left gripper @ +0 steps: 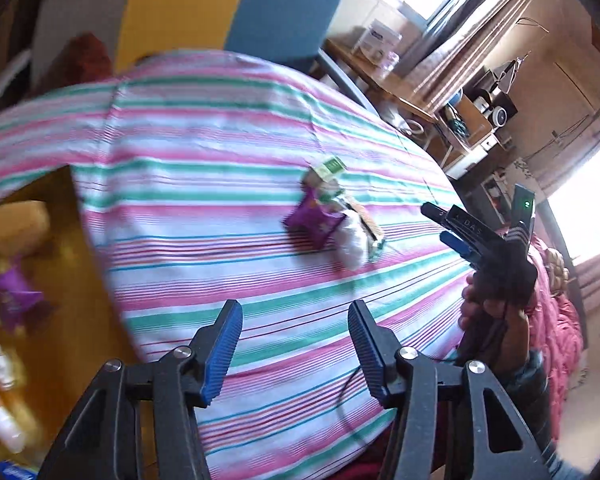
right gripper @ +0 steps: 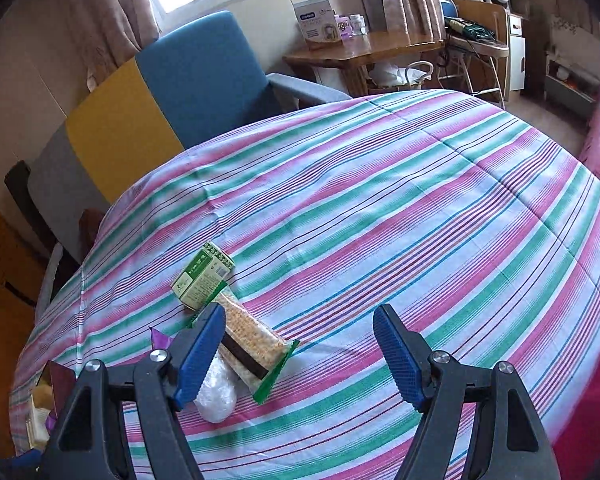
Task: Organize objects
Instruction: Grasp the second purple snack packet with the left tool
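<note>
A small pile lies on the striped bedspread: a green and white box, a cracker packet and a white plastic-wrapped item. In the left wrist view the same pile shows with a purple pouch, the box and the white item. My left gripper is open and empty, above the spread, short of the pile. My right gripper is open and empty, its left finger just over the packet; it also shows in the left wrist view.
A wooden box at the left edge holds a purple pouch and other items, blurred. A blue and yellow chair stands behind the bed. A wooden desk with boxes is beyond. A pink quilt lies at the right.
</note>
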`<move>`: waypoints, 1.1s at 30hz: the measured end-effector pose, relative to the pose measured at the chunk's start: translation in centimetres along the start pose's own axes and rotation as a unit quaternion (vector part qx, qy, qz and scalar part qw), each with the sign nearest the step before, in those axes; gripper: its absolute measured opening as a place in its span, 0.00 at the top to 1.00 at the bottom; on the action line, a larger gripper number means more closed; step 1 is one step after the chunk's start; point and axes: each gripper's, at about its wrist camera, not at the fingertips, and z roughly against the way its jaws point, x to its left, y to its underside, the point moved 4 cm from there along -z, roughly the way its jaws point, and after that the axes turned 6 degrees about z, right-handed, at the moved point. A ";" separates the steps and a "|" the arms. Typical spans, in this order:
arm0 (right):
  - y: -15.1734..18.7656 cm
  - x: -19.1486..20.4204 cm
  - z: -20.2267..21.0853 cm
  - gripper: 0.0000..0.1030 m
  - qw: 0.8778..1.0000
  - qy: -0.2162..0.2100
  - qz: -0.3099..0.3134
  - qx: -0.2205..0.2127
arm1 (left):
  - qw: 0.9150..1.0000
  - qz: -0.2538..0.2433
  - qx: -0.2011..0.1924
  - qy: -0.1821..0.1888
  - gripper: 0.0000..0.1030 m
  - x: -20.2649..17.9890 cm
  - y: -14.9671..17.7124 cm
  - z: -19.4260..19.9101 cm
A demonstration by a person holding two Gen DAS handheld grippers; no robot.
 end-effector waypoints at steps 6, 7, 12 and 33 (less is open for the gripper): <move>0.0 0.7 0.4 0.24 1.000 -0.020 0.004 -0.011 | 0.995 0.076 0.056 0.028 0.48 -1.4 -1.9 -8.6; 0.1 0.8 0.3 0.24 1.000 -0.023 0.004 -0.009 | 0.994 0.089 0.060 0.033 0.48 -1.5 -2.2 -9.6; 0.3 1.0 0.1 0.22 0.999 -0.040 0.000 -0.004 | 0.987 0.147 0.053 0.034 0.46 -1.3 -4.2 -13.6; 0.4 1.1 -0.6 0.21 0.998 -0.061 -0.009 0.012 | 0.992 0.117 0.030 -0.028 0.69 -1.5 -8.4 -18.9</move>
